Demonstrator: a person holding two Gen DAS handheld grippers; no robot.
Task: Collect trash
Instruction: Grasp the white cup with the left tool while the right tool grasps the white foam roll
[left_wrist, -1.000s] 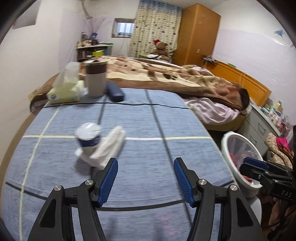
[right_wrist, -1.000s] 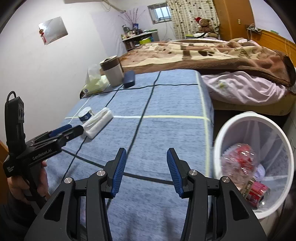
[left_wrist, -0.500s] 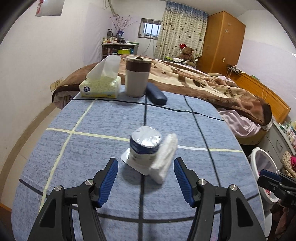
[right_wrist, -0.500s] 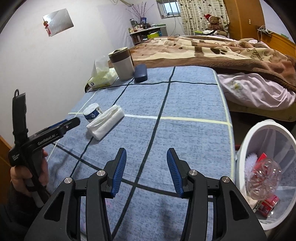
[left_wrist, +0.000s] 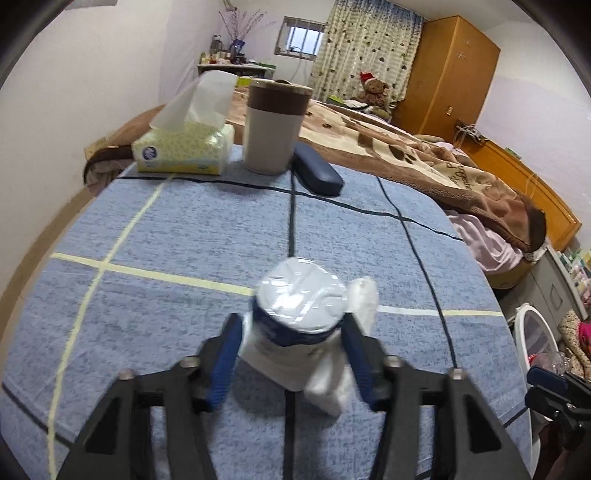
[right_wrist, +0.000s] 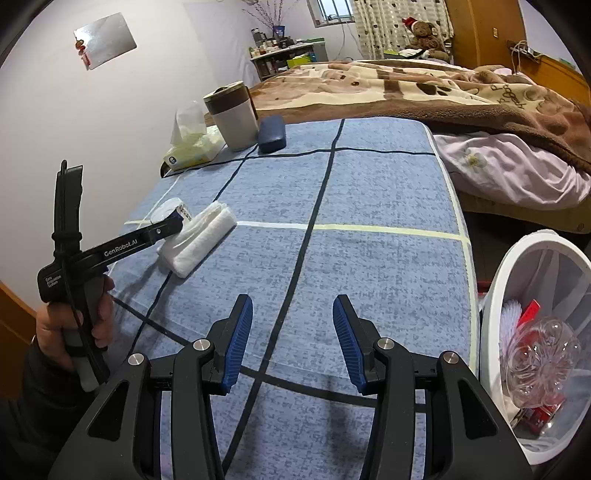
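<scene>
While the left gripper (left_wrist: 291, 354) is closing around the foil-lidded cup (left_wrist: 299, 314) near the table's (left_wrist: 184, 221) left edge, firm contact is unclear; centre both pads first. Right gripper (right_wrist: 291, 339) is hovering half-open, empty, beside the bin (right_wrist: 517, 266).

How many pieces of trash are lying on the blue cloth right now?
2: a small foil-lidded cup with a blue band, between the pads of the left tongs, and a folded white tissue wad lying against it. Smaller scraps behind them may be hidden.
</scene>
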